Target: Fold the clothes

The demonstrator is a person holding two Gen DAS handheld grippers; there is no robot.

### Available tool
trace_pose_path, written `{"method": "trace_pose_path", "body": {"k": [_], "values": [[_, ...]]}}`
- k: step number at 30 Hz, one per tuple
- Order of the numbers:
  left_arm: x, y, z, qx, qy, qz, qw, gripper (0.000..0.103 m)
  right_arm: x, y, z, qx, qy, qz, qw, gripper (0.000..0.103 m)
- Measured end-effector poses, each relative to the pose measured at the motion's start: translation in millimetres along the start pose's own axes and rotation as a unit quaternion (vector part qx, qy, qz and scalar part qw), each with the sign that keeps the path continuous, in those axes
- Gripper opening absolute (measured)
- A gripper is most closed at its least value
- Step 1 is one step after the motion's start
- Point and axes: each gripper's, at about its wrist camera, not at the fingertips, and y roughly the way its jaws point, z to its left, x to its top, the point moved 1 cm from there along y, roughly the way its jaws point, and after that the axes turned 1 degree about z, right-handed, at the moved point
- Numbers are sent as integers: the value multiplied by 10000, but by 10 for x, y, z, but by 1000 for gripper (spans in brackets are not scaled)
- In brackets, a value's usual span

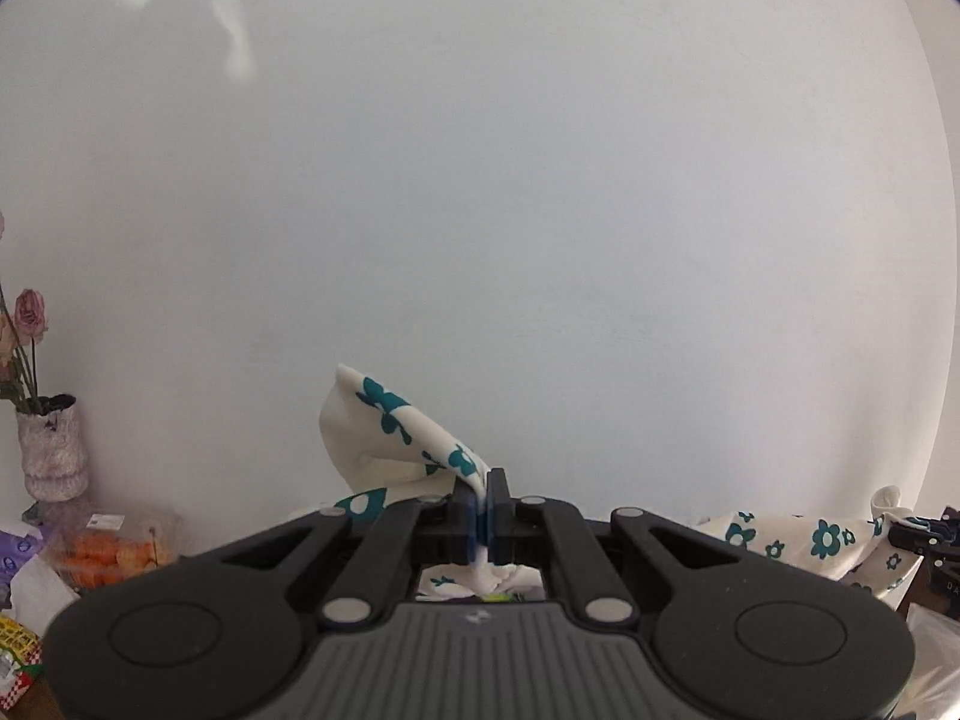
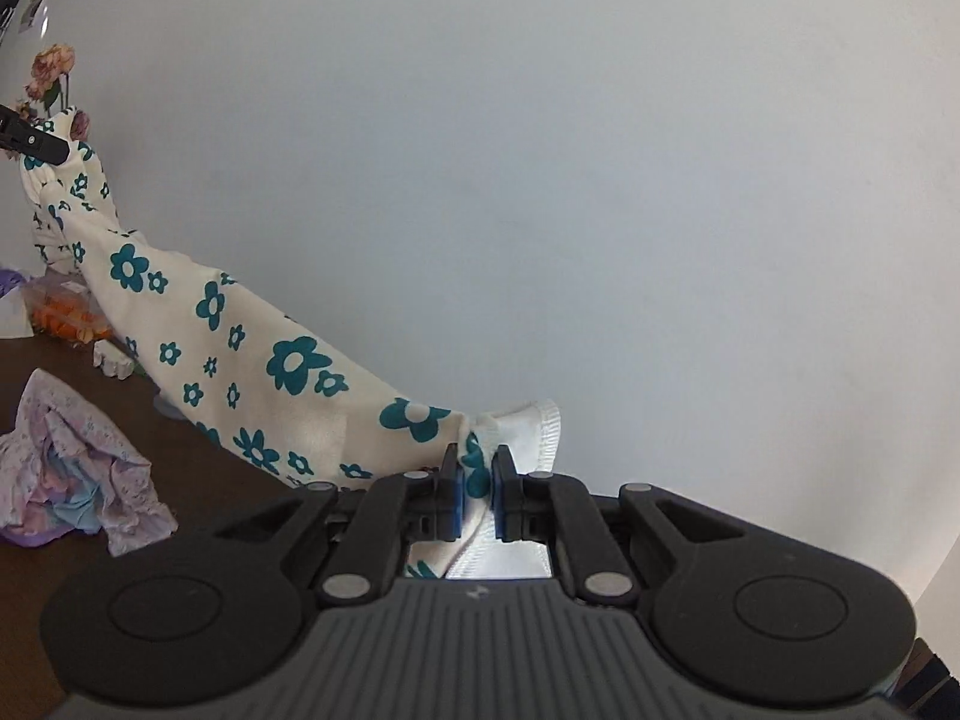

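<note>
- Left wrist view: my left gripper was clamped on a bunched corner of the cloth, cream with teal flowers. The jaws stood pressed together with only the fabric between them.
- The pinched corner stuck up and to the left above the fingers, against the white wall.
- More of the cloth trailed off to the right, where the tip of my right gripper held its other end.
- At the left edge stood a vase with dried roses, and beside it a pack of orange food.
- Right wrist view: my right gripper was closed on the cloth near a stitched hem, fabric filling the narrow gap between the blue pads.
- The cloth hung stretched in the air from my jaws up to the far left, where the left gripper held the other corner.
- Below it lay the dark wooden table, with a crumpled lilac garment on its left part.
- The roses showed behind the left gripper.
</note>
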Motion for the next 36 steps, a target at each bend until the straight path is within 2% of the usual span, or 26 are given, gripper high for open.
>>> {"method": "trace_pose_path", "body": {"k": [3,7,9,12,17,18,19,21,22,23,25,28,29,30,32,35,36], "values": [[-772,-272,-38,-92,144,432,9989,2,-605,-84,258,426,-85,389,9983,8],[-1782,-544,-33,-282,-114,1407,9896,2,-1391,-371,570,964,-108,908,9911,8],[-2134,-658,-20,-330,-237,1792,9830,2,-1631,-601,677,1082,-196,991,9890,8],[-2388,-853,89,-381,-415,1962,9789,2,-1850,-914,748,1145,-338,1010,9877,9],[-2529,-1032,198,-367,-621,2098,9751,2,-2035,-1237,762,1226,-178,1250,9844,13],[-2541,-1068,219,-364,-640,2160,9736,4,-2085,-1342,784,1228,-136,1304,9837,18],[-2567,-1104,233,-338,-669,2224,9721,6,-2131,-1443,802,1231,-93,1352,9831,34],[-2587,-1148,266,-231,-685,2286,9708,21,-2149,-1591,774,1259,24,1321,9832,57],[-2563,-1181,276,-187,-632,2258,9719,39,-2117,-1635,732,1283,148,1279,9833,58],[-2516,-1227,279,-125,-554,2191,9740,52,-2084,-1679,690,1308,273,1237,9833,58],[-2372,-1289,253,-124,-340,2049,9781,56,-2002,-1666,605,1356,479,1225,9820,68],[-2099,-1263,138,-332,21,1858,9820,69,-1856,-1525,479,1426,737,1293,9785,70],[-2018,-1201,66,-434,186,1856,9815,76,-1808,-1478,437,1450,823,1316,9772,70],[-1953,-1112,-29,-560,416,1891,9795,77,-1759,-1431,395,1473,908,1339,9758,70],[-1906,-883,-212,-749,841,2053,9722,77,-1671,-1327,317,1522,1060,1404,9726,70],[-1978,-441,-416,-903,1314,2464,9560,76,-1772,-897,367,1672,741,2057,9614,66],[-2008,-319,-454,-958,1423,2582,9507,76,-1829,-812,358,1792,735,2211,9558,62]]}}
